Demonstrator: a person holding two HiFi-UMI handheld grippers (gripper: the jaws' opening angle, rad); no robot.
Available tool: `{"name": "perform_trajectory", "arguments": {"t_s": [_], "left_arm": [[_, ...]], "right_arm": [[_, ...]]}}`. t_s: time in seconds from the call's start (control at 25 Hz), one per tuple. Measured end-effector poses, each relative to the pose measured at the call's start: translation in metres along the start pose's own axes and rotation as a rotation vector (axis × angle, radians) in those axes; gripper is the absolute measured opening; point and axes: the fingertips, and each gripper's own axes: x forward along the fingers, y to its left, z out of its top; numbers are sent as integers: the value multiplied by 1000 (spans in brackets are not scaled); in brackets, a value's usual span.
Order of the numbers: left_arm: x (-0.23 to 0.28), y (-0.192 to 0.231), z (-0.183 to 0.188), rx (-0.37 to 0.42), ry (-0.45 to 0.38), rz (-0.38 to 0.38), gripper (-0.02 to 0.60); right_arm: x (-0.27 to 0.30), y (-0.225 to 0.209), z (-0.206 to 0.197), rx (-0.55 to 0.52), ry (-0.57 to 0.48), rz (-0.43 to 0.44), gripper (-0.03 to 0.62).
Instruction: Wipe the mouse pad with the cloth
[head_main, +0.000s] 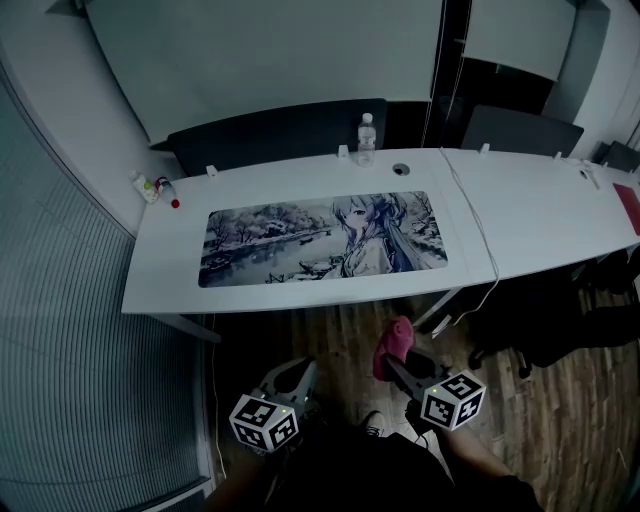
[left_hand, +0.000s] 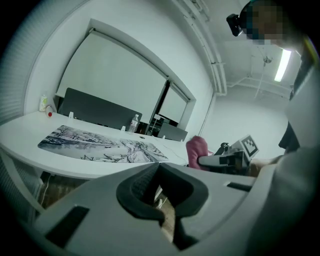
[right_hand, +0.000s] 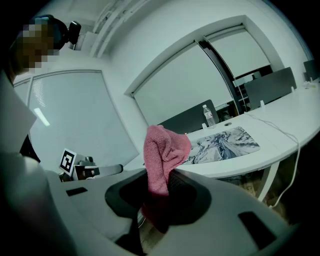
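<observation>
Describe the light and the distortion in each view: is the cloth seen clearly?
Head view: dim, dark corners, the desk bows, yet the mouse pad print reads. Right gripper view: strong fisheye, black rim; the pink cloth between the jaws is sharp. Left gripper view: same fisheye, ceiling lamp glares.

No text readable: mouse pad (head_main: 290, 245) shows artwork only, bottle (head_main: 366, 138) label too small.

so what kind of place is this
Most likely an office or meeting room: long white desks in a row, dark divider panels behind them, and a large printed mouse pad on one desk.
</observation>
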Motion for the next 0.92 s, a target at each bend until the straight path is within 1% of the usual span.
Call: {"name": "perform_trajectory", "arguments": {"t_s": [0.28,0.56,0.92], "left_arm": [[-2,-32,-13,-1,-13,34,5],[-5,-56,-23,2,-18,61,5],[-2,-84,-31,9,-26,51,6]], "right_arm": [[-26,-4,-3,-14,-1,46,108],[-46,-12,-4,-22,-8,66,109],[-67,-12,-4,-39,-24,78,107]]}}
